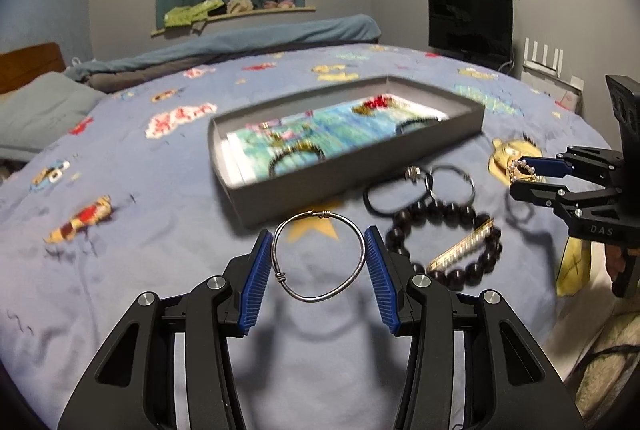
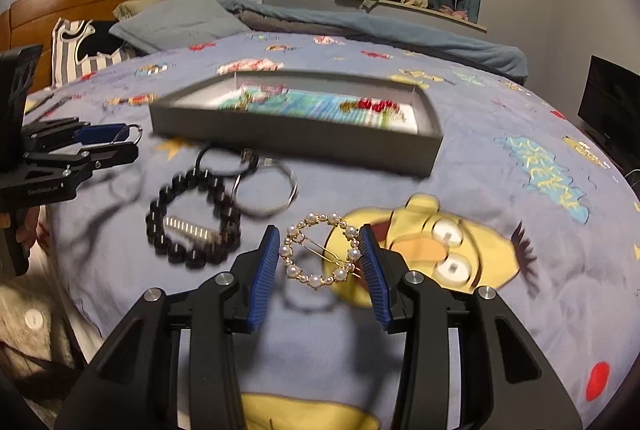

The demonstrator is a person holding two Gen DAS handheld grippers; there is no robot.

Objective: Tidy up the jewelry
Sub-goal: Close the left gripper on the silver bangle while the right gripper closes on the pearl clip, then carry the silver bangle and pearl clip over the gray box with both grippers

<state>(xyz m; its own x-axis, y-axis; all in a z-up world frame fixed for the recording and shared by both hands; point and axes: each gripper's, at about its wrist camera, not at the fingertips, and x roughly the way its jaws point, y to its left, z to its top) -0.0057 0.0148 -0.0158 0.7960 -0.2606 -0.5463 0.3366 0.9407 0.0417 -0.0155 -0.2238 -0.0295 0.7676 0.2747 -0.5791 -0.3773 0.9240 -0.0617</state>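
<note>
Black tongs (image 1: 319, 262), ribbed blue pads (image 1: 256, 282), silver screws.

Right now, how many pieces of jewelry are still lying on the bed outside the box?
4, all beside the gray box: black bead bracelet, gold hair comb inside its loop, black hair tie, thin silver ring bangle. Others could be hidden.

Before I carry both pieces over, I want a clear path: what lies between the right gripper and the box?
In the right wrist view, only bare bedsheet lies between the right gripper, holding the pearl clip, and the box.

"DAS" is printed on the right gripper (image 1: 520, 176); the left gripper's (image 2: 120, 142) lettering is too blurred to read.
</note>
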